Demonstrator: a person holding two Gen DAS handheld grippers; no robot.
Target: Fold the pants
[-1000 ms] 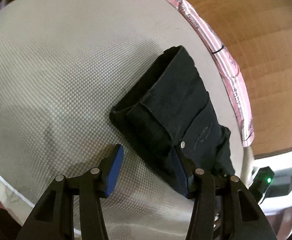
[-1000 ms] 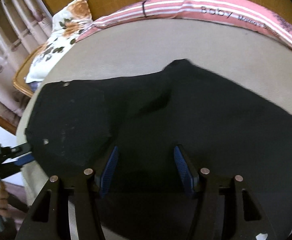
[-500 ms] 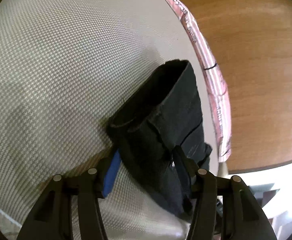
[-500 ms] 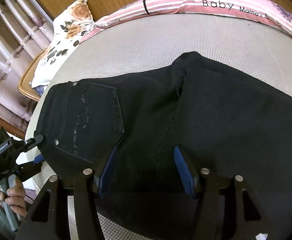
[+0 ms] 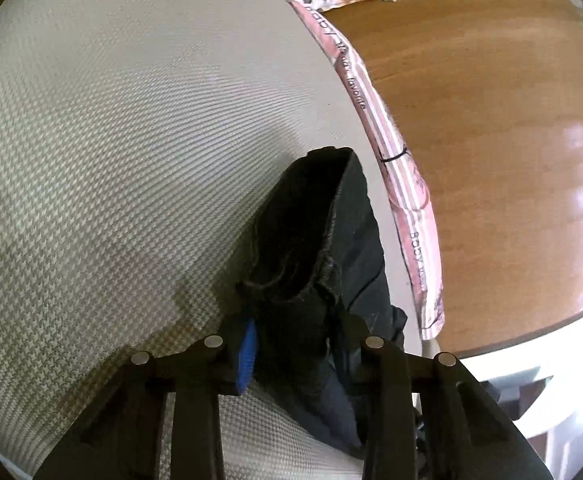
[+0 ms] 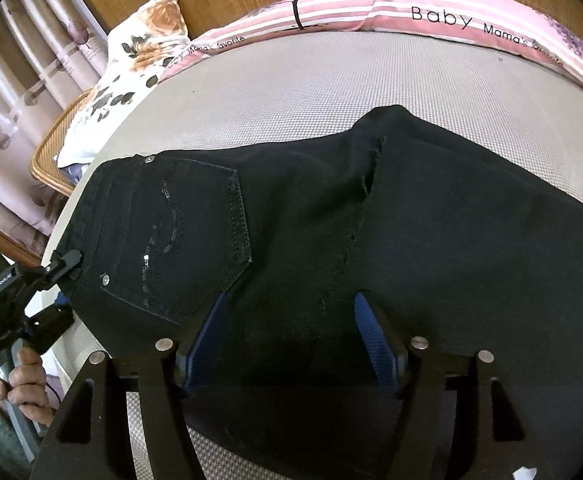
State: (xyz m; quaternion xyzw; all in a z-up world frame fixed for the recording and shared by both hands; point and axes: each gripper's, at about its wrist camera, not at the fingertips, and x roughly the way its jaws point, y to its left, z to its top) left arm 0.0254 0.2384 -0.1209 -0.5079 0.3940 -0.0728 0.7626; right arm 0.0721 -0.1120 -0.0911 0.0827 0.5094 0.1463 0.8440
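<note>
Black pants (image 6: 411, 220) lie spread on the woven bed mat (image 6: 331, 80), back pocket up and waistband to the left. In the left wrist view the waistband end (image 5: 323, 240) stands up in a bunch between the fingers. My left gripper (image 5: 295, 344) is closing, and its blue pad (image 5: 247, 352) presses the fabric. From the right wrist view, that left gripper (image 6: 65, 276) clamps the waistband edge, with a hand (image 6: 27, 388) on its handle. My right gripper (image 6: 291, 336) hovers over the seat of the pants. Its jaws are opening and grip nothing.
A pink striped blanket (image 6: 451, 12) runs along the mat's far edge below a wooden headboard (image 5: 491, 120). A floral pillow (image 6: 131, 68) and a wicker rim (image 6: 47, 160) sit at the back left, with curtains behind. Bare mat (image 5: 111, 160) spreads left of the pants.
The left gripper pushed forward onto the waistband corner, tilted upward and narrowed around the fabric. The right gripper's jaws widened a little and it stayed in place.
</note>
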